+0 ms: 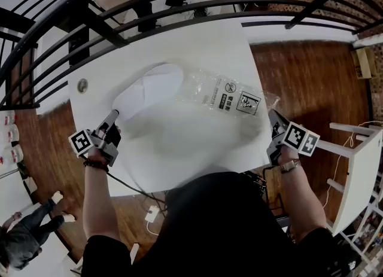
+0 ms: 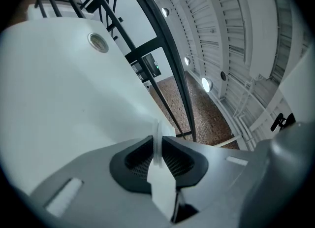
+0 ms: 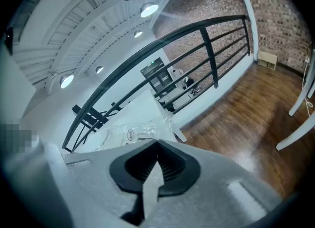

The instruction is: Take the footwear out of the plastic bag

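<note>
A white slipper (image 1: 149, 87) lies on the white table (image 1: 179, 147), left of a clear plastic bag (image 1: 224, 96) with printed labels. The slipper's toe end still meets the bag's mouth. My left gripper (image 1: 115, 114) is shut on the slipper's near edge; in the left gripper view that thin white edge (image 2: 158, 133) stands pinched between the pads of the left gripper (image 2: 158, 143). At the table's right corner my right gripper (image 1: 272, 117) is shut. The crinkled bag (image 3: 133, 131) runs down to the tips of the right gripper (image 3: 157, 146).
A black metal railing (image 1: 179, 6) curves round the far side of the table. A round cable hole (image 1: 82, 85) sits near the table's left corner. Wooden floor (image 1: 311, 84) and a white shelf unit (image 1: 359, 168) lie to the right. A person (image 1: 27, 243) stands at the lower left.
</note>
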